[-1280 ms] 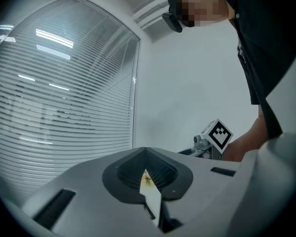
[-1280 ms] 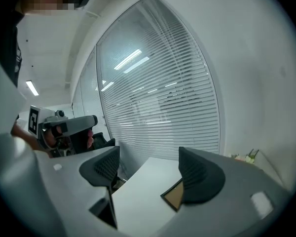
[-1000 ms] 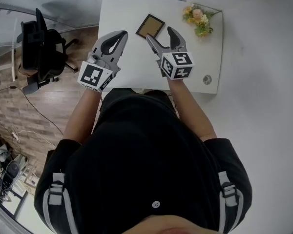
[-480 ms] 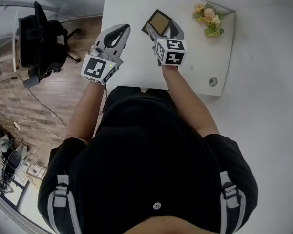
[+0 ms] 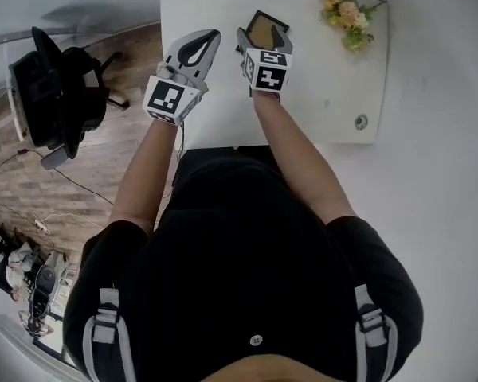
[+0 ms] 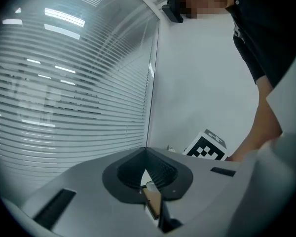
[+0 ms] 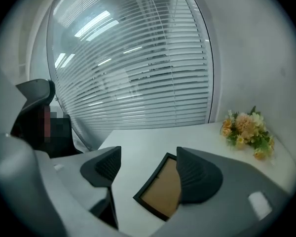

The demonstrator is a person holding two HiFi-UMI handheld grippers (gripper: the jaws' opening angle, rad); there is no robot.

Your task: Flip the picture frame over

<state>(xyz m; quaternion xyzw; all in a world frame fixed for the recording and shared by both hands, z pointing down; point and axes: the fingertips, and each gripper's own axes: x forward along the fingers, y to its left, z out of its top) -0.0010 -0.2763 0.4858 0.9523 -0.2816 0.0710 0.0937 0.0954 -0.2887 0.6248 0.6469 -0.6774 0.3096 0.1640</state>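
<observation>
A small picture frame with a black rim and a brown face lies flat on the white table, near its far edge. My right gripper hangs over it, tilted down and open. Its jaws have just been closing a little and stand either side of the frame without pressing it. In the right gripper view the frame lies under my right gripper, partly hidden by the right-hand pad. My left gripper is shut and empty, just left of the frame, and its tips meet in the left gripper view.
A bunch of artificial flowers lies at the table's far right corner, also visible as flowers. A small round grommet sits near the right front edge. A black office chair stands on the wooden floor to the left. Window blinds are beyond the table.
Both grippers have moved forward and down toward the far part of the table. The right gripper has gone from short of the frame to straddling it, and the left has drawn level beside it.
</observation>
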